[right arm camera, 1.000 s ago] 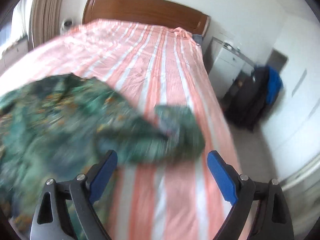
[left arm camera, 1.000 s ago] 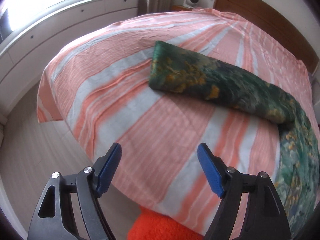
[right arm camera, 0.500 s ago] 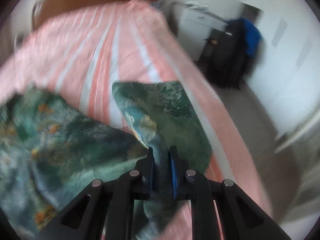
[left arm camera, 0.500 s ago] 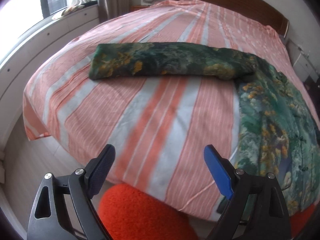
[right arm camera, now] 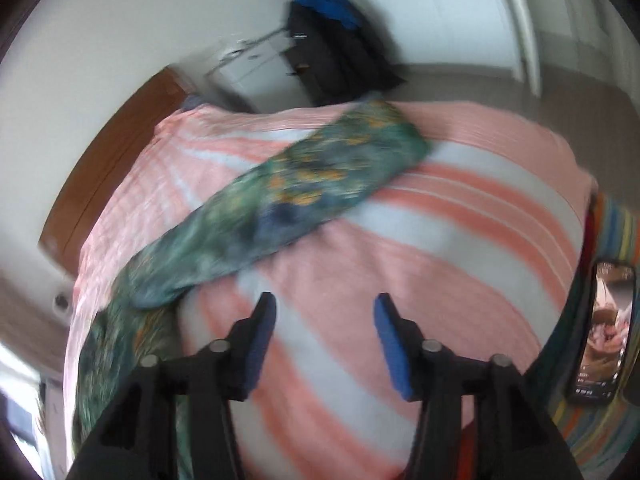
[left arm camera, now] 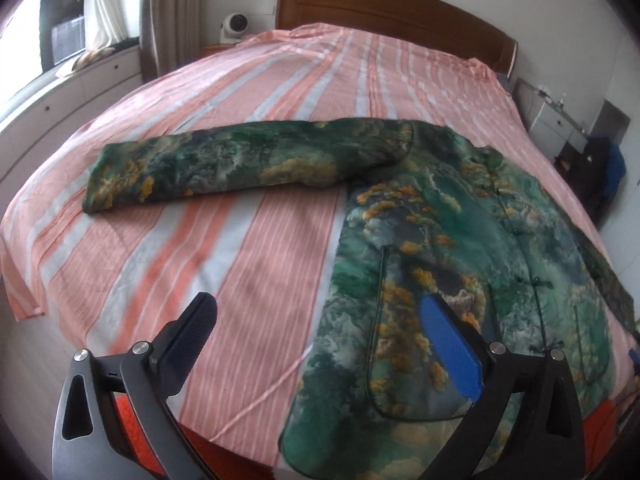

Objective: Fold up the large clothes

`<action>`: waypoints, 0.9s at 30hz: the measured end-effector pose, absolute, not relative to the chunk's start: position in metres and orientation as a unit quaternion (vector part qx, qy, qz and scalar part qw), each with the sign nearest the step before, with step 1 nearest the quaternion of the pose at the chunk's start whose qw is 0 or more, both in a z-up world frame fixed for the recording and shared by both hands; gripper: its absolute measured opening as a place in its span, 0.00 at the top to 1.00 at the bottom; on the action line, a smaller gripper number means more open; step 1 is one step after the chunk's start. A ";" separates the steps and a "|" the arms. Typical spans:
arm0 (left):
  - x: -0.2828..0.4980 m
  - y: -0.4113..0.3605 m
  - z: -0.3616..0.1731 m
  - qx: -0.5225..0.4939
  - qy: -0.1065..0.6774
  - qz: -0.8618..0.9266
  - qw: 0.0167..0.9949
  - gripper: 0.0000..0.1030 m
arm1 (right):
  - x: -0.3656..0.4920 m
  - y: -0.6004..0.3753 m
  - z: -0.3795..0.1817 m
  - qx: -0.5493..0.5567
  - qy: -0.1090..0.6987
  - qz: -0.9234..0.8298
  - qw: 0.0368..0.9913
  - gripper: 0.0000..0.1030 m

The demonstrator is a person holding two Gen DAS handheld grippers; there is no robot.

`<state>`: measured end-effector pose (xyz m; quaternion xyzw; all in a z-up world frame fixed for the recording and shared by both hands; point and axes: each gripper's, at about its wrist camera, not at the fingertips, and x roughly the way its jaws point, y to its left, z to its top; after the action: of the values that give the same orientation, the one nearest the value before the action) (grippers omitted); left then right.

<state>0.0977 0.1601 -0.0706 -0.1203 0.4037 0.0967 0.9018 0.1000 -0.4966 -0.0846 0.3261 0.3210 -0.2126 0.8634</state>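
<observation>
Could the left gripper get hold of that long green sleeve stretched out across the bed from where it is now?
Probably yes. The left gripper is open and holds nothing, and only bare striped bedspread lies between it and the sleeve, which rests flat with nothing on top. It would have to move forward first.

Ahead of the left tongs (left arm camera: pixel 324 344), spread wide and empty, bare striped bedspread (left arm camera: pixel 248 264) runs unobstructed up to the outstretched sleeve (left arm camera: pixel 240 164), which lies crosswise like a low bar. The jacket body (left arm camera: pixel 472 248) lies flat under and beyond their right finger. Beyond the sleeve, open bed reaches the wooden headboard (left arm camera: pixel 384 4). Off to their left the bed edge drops beside a white cabinet (left arm camera: pixel 64 100).

The right tongs (right arm camera: pixel 322 336), also wide apart and empty, hang over clear bedspread; the other sleeve (right arm camera: pixel 304 188) crosses diagonally ahead. A phone (right arm camera: pixel 608 332) stands close at their right, and dark bags (right arm camera: pixel 332 36) sit past the far bed edge.
</observation>
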 end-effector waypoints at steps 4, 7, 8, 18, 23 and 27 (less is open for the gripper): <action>0.100 0.136 -0.095 -0.106 0.423 0.089 0.895 0.01 | 0.108 -0.413 -0.063 0.204 0.356 -0.076 0.909 0.29; 0.098 0.120 -0.113 -0.082 0.437 0.095 0.891 0.01 | 0.107 -0.355 -0.069 0.134 0.376 -0.020 0.917 0.28; 0.099 0.116 -0.119 -0.076 0.444 0.095 0.888 0.01 | 0.105 -0.337 -0.073 0.114 0.384 -0.002 0.916 0.28; 0.099 0.101 -0.142 -0.042 0.467 0.089 0.879 0.00 | 0.105 -0.290 -0.127 0.048 0.432 0.012 0.901 0.18; 0.098 0.101 -0.144 -0.047 0.468 0.089 0.878 0.00 | 0.110 -0.288 -0.133 0.041 0.435 0.008 0.900 0.13; 0.100 0.100 -0.146 -0.041 0.474 0.092 0.875 0.00 | 0.113 -0.286 -0.134 0.042 0.435 0.009 0.899 0.11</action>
<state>0.1005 0.0998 -0.1463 -0.0412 0.4738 0.0919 0.8748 0.1130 -0.2856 -0.1338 0.0425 0.4353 0.0092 0.8992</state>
